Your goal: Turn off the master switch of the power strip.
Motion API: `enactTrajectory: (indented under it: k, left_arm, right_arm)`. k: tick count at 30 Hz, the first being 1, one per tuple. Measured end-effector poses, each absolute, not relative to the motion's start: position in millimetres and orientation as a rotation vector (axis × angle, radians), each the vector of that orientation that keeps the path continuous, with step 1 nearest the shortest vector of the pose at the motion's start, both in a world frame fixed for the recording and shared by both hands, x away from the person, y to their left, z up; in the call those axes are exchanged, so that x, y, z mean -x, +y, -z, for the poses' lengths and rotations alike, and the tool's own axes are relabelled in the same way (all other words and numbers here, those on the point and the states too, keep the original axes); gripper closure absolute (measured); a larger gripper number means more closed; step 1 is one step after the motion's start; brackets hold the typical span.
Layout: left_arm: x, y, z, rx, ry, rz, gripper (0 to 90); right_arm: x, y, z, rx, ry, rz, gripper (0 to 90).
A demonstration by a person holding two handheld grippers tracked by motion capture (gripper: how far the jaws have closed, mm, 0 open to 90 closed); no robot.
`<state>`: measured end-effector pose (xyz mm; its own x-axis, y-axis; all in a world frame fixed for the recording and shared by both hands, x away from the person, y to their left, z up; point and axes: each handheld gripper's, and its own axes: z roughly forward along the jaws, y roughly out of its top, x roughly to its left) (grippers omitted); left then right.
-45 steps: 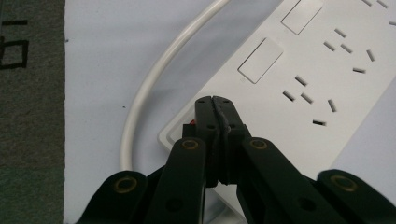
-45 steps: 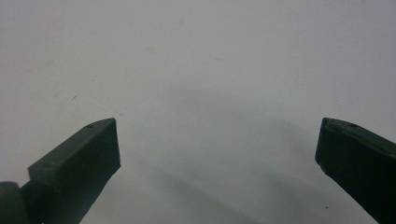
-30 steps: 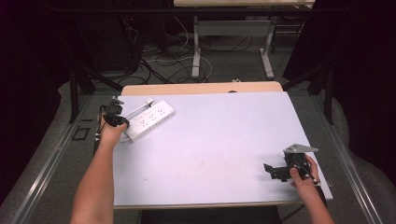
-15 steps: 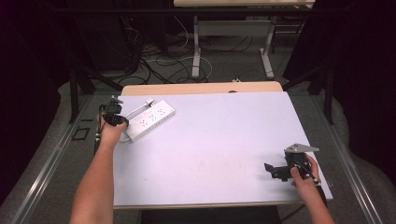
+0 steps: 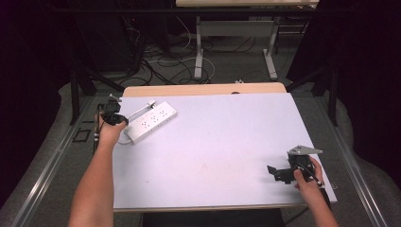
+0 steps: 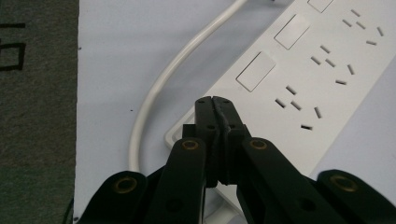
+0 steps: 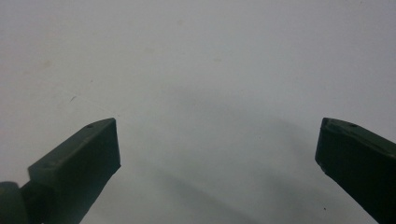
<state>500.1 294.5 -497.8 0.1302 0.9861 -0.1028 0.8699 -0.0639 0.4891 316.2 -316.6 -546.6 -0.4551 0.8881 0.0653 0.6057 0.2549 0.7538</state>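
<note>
A white power strip point(image 5: 152, 120) lies at the table's far left, with its white cable point(image 6: 159, 88) curving off its near end. My left gripper point(image 5: 112, 112) hovers at that end of the strip point(image 6: 303, 79); in the left gripper view its jaws are pressed together with nothing between them, the tips point(image 6: 215, 105) over the strip's corner. My right gripper point(image 5: 279, 173) rests low near the front right of the white tabletop point(image 5: 222, 142). Its jaws stand wide apart, with bare tabletop point(image 7: 210, 93) between the fingertips point(image 7: 100, 140).
The strip carries several sockets point(image 6: 336, 65) and square switches point(image 6: 255, 71). Grey floor point(image 6: 37, 93) lies just past the table's left edge. Beyond the far edge stand desk legs point(image 5: 198, 47) and loose cables point(image 5: 161, 56) on the floor.
</note>
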Motion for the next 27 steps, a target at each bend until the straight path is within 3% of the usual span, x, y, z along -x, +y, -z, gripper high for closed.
enactTrajectory:
  k: [7, 23, 27]
  left_arm:
    - [-499.6, 294.2, 497.0, -1.981, 1.769, -0.347, 89.7]
    - [-497.5, 290.1, 493.9, -1.97, 1.713, -0.35, 58.3]
    - [-496.6, 288.4, 493.9, -1.941, 1.702, -0.37, 54.0]
  right_arm:
    - [-316.1, -316.6, 546.4, -1.362, 2.159, -1.04, 0.0]
    - [-316.2, -316.6, 546.4, -1.361, 2.16, -1.039, 0.0]
    - [-316.1, -316.8, 546.3, -1.362, 2.159, -1.04, 0.0]
